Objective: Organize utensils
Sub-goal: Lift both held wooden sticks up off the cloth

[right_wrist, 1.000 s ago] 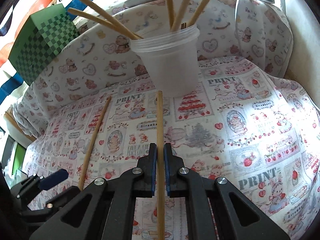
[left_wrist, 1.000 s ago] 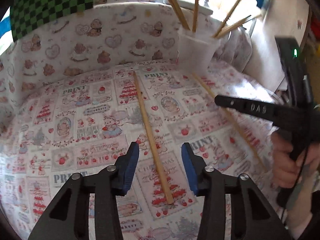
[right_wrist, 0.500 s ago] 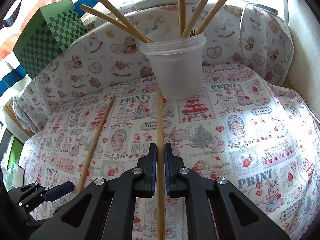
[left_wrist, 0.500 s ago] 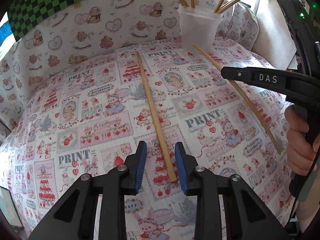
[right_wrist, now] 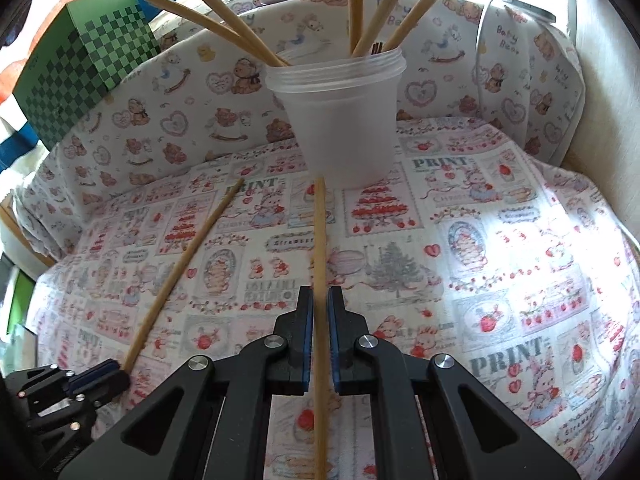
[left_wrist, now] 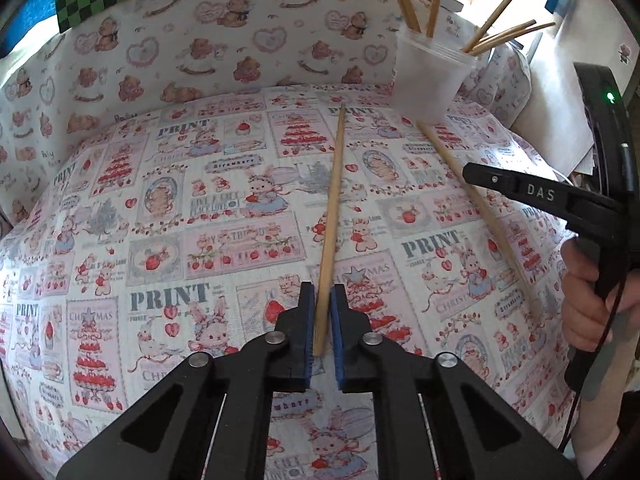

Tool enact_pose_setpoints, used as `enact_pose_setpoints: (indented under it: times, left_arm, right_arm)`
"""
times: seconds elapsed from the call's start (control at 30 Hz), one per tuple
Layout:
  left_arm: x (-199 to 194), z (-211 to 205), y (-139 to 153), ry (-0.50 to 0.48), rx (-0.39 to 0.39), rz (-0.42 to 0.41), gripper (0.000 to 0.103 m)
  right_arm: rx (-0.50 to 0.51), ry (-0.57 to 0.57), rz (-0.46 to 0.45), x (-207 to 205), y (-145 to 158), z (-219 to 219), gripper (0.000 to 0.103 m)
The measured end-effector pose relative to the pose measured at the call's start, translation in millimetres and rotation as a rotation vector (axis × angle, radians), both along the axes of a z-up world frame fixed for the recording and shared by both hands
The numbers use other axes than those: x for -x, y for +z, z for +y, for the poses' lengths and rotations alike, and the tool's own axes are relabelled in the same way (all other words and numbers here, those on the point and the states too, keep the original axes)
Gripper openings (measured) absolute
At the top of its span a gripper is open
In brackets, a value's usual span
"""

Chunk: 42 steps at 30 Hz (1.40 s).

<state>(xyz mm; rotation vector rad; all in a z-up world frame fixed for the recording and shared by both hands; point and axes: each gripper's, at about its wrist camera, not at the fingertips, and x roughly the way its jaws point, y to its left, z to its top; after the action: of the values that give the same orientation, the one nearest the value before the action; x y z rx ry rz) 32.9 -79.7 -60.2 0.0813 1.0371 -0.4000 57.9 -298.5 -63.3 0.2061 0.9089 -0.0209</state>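
Note:
Two wooden chopsticks lie on the printed cloth (left_wrist: 180, 220). My left gripper (left_wrist: 322, 312) has the near end of one chopstick (left_wrist: 334, 200) between its blue pads; the jaws are closing and the pads touch it. That same stick (right_wrist: 188, 248) shows in the right wrist view, running to the left gripper (right_wrist: 100, 376) at the lower left. My right gripper (right_wrist: 320, 308) is shut on the other chopstick (right_wrist: 320, 240), whose tip points at the clear plastic cup (right_wrist: 344, 120). This cup (left_wrist: 428, 76) holds several chopsticks upright.
A green checkered box (right_wrist: 84, 64) stands at the back left behind the raised bear-print cloth (left_wrist: 240, 40). A hand (left_wrist: 592, 304) holding the right gripper's handle fills the right edge of the left wrist view. A pale wall borders the right side.
The left jaws have come together from wide apart onto the chopstick's near end, and the gripper has shifted slightly along it. The right gripper keeps its grip and stays put.

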Motion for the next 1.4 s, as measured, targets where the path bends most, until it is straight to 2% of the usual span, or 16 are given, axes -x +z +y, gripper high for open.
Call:
enact_pose_setpoints:
  times: [0.17,0.23,0.3,0.33,0.4,0.57,0.67,0.8,0.9,1.23,1.27,1.3,1.33,1.4]
  left_arm:
    - [-4,-3,0,0.007,-0.001,0.011,0.008]
    - [-7,-2,0,0.011,0.011,0.018,0.008]
    - [-9,-5,0,0.009,0.006,0.018,0.008]
    - [-10,-6,0,0.008,0.0,0.017,0.008]
    - [-12,-6,1,0.006,-0.007,0.017,0.008]
    - [-17,-11,1,0.001,-0.013,0.019,0.006]
    - [-15,-11,7,0.012,-0.017,-0.03,0.006]
    - [-6,0,31,0.014,0.031,-0.116,0.006]
    - [4,8,54,0.015,0.036,-0.186,0.006]
    - [30,28,113,0.041,0.058,-0.352,0.006]
    - [31,30,117,0.045,0.061,-0.364,0.006]
    - [33,32,122,0.049,0.061,-0.377,0.006]
    - [34,34,127,0.055,0.061,-0.389,0.006]
    - [36,38,135,0.061,0.059,-0.405,0.006]
  right_arm:
    - [-0.043,0.023,0.002,-4,2,-4,0.009]
    - [-0.101,0.017,-0.01,-3,6,-14,0.009]
    - [-0.15,0.008,-0.017,-3,9,-25,0.018]
    - [-0.158,-0.006,-0.021,-3,11,-29,0.019]
    - [-0.123,-0.035,-0.036,-4,14,-31,0.019]
    - [-0.076,0.045,0.007,-18,17,-15,0.019]
    - [0.011,0.047,0.043,-32,15,-5,0.019]
    - [0.004,0.03,0.099,-50,3,-4,0.019]
    - [0.019,0.01,0.129,-59,-5,-4,0.019]
    - [0.122,-0.006,0.119,-73,-11,20,0.022]
    - [0.139,-0.004,0.117,-74,-11,22,0.017]
    - [0.165,-0.002,0.115,-74,-12,27,0.008]
    - [0.171,0.006,0.113,-74,-11,30,0.008]
    - [0.111,0.009,0.1,-68,-8,32,0.008]
